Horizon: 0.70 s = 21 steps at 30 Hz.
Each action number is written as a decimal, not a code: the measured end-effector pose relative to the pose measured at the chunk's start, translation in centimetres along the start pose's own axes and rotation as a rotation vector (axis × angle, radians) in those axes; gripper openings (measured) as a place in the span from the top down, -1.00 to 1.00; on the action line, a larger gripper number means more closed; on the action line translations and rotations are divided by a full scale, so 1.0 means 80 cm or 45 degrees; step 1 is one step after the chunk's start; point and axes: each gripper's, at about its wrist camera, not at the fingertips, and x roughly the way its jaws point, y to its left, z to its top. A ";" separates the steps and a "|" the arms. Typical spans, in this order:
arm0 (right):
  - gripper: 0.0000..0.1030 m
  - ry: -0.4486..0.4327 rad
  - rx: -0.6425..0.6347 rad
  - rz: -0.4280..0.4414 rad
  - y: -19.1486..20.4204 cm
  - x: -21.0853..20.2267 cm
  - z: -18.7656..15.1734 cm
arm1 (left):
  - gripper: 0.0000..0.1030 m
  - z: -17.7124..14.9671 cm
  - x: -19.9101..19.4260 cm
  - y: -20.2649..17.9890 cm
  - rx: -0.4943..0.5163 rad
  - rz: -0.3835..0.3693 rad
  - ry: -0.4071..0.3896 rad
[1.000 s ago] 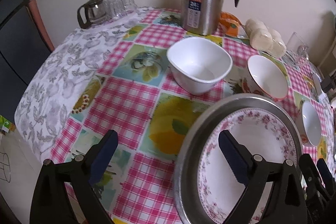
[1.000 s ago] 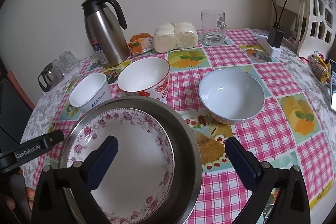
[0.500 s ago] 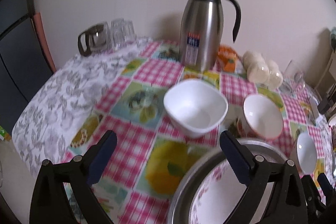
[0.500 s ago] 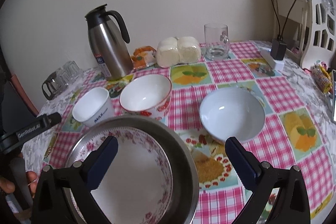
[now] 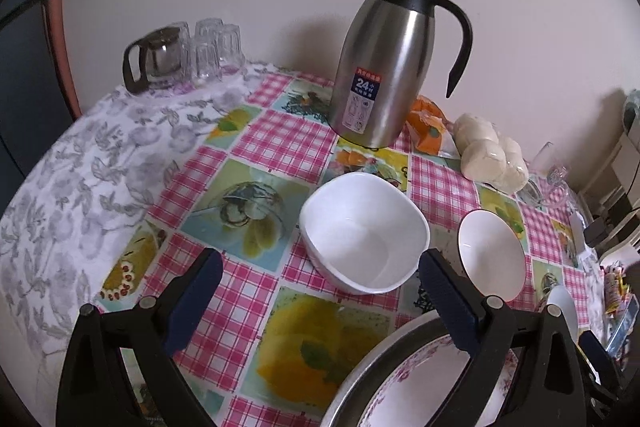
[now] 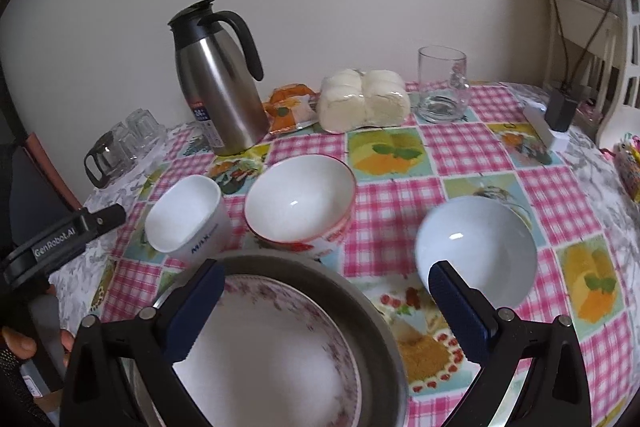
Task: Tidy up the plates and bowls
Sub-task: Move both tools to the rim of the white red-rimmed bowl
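A floral plate (image 6: 276,351) lies inside a wide steel plate (image 6: 372,323) at the near edge of the table. Behind it stand a white square bowl (image 6: 184,219), a red-patterned bowl (image 6: 300,199) and a pale blue bowl (image 6: 476,247). My right gripper (image 6: 326,303) hovers open above the floral plate, holding nothing. My left gripper (image 5: 320,291) is open and empty too, just short of the white square bowl (image 5: 364,231), with the red-patterned bowl (image 5: 492,255) to its right and the steel plate (image 5: 372,359) low at the right.
A steel thermos jug (image 6: 218,79), a glass pot with tumblers (image 6: 116,147), an orange packet (image 6: 290,107), wrapped buns (image 6: 364,99) and a glass mug (image 6: 442,83) line the far side by the wall. A charger (image 6: 560,107) sits at the right. A person's hand (image 6: 20,343) holds the left gripper.
Both grippers have drawn back and tilted up, so the stacked plates sit lower in each view. The left gripper has left the floral plate and now faces the white square bowl.
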 end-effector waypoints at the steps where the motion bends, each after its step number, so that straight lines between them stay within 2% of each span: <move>1: -1.00 0.007 -0.006 0.005 0.005 0.003 0.004 | -0.91 0.001 0.004 0.003 -0.018 -0.005 0.020; 6: -1.00 0.033 -0.038 0.027 0.024 0.015 0.018 | -0.91 0.004 0.032 0.021 -0.134 -0.066 0.122; 9: -1.00 0.065 -0.039 0.051 0.038 0.028 0.029 | -0.91 0.009 0.045 0.027 -0.153 -0.056 0.135; 12: -1.00 0.084 -0.059 0.055 0.055 0.047 0.045 | -0.81 0.016 0.062 0.033 -0.175 -0.090 0.147; 14: -1.00 0.092 -0.086 0.050 0.067 0.061 0.056 | -0.63 0.020 0.073 0.035 -0.168 -0.090 0.158; 16: -0.97 0.116 -0.106 0.049 0.079 0.077 0.065 | -0.56 0.022 0.086 0.038 -0.165 -0.083 0.172; 18: -0.87 0.127 -0.132 0.046 0.088 0.088 0.071 | -0.56 0.022 0.097 0.043 -0.185 -0.095 0.188; 21: -0.84 0.144 -0.154 0.003 0.096 0.107 0.078 | -0.55 0.022 0.109 0.047 -0.202 -0.106 0.208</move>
